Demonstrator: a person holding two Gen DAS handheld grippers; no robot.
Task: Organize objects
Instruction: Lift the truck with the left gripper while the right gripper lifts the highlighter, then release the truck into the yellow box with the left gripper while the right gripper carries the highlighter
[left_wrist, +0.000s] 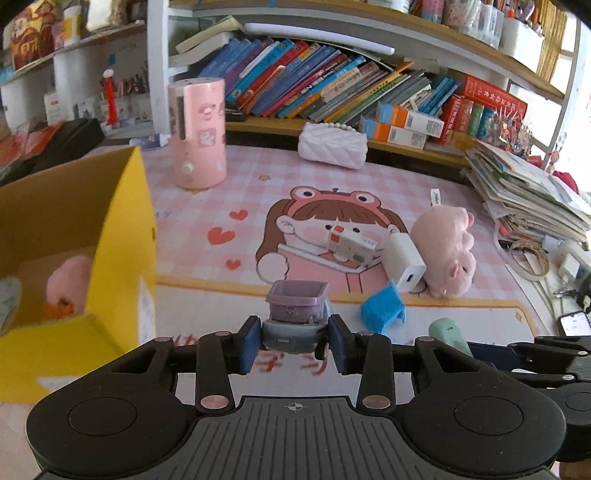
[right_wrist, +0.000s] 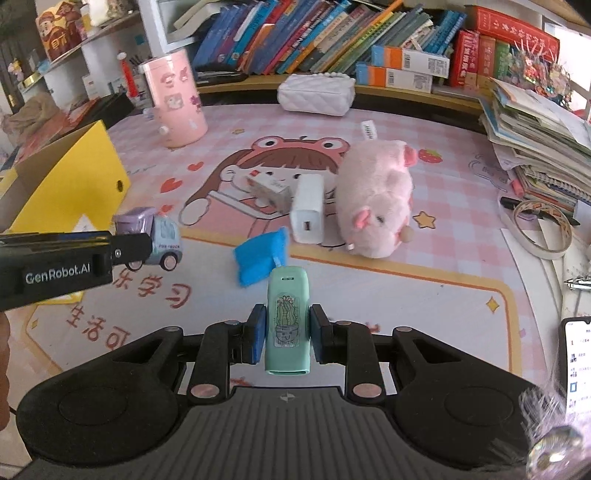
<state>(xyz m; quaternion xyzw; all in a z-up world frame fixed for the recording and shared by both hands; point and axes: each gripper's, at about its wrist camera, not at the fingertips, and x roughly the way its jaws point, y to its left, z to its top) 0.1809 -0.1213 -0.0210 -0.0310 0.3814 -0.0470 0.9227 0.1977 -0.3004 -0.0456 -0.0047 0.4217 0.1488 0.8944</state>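
My left gripper (left_wrist: 294, 341) squeezes the toy truck (left_wrist: 295, 317); yellow box (left_wrist: 122, 236) at nine o'clock. My right gripper (right_wrist: 287, 334) squeezes the green case (right_wrist: 287, 317).

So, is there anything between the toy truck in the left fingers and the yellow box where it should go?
Nothing visible blocks it. The toy truck is held in the left gripper, and the yellow box stands open just to its left, with only bare mat between them.
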